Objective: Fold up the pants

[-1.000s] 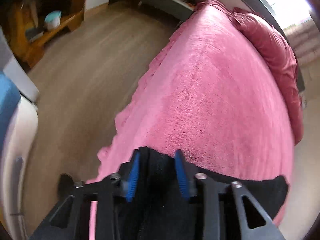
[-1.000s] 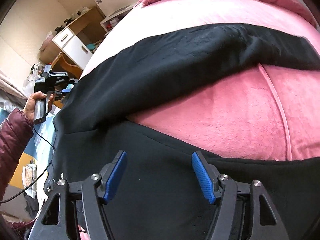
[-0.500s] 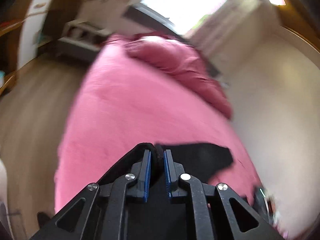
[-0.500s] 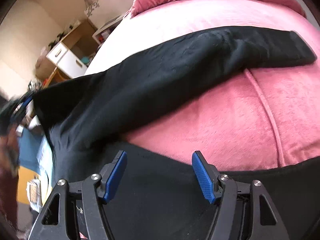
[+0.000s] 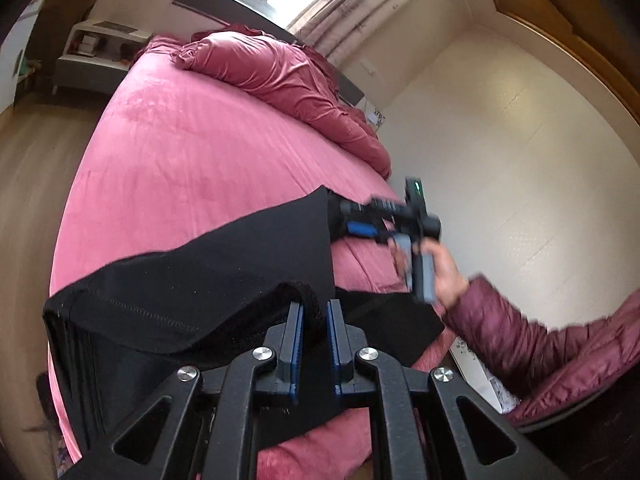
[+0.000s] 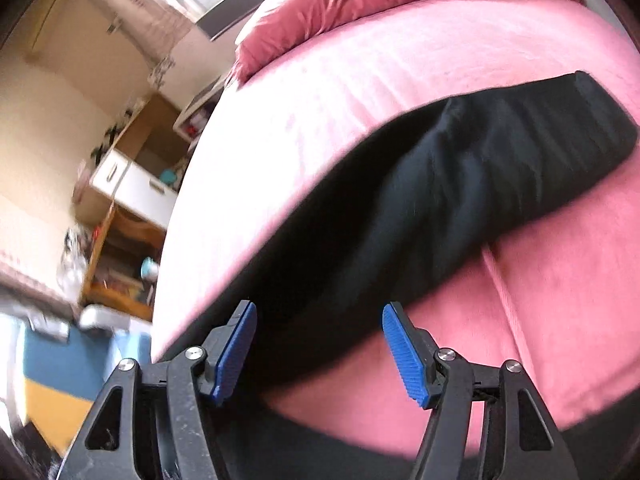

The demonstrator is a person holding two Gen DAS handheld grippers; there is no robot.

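Observation:
Black pants [image 5: 208, 280] lie across a pink bed [image 5: 180, 152], with one end lifted. My left gripper [image 5: 314, 312] is shut on a thick folded edge of the pants and holds it above the bed. In the right wrist view one black leg [image 6: 460, 184] stretches across the cover toward the far right, its hem flat on the bed. My right gripper [image 6: 320, 336] hovers over this leg with its blue pads [image 6: 404, 352] wide apart and nothing pinched. The left wrist view shows the right gripper [image 5: 352, 220] beside the pants' far edge, held by a hand [image 5: 444, 276] in a maroon sleeve.
Dark pink pillows [image 5: 280, 72] are heaped at the head of the bed under a window. A pale wall [image 5: 520, 140] runs close along the bed's right side. Wooden floor [image 5: 32, 184] lies on the left, with a low shelf [image 5: 92, 52] and a cluttered wooden desk [image 6: 132, 188].
My left gripper closed on the pants' edge, rose and swung right, from facing the floor to facing the wall. The pants' end came up with it. The right gripper shifted, still open.

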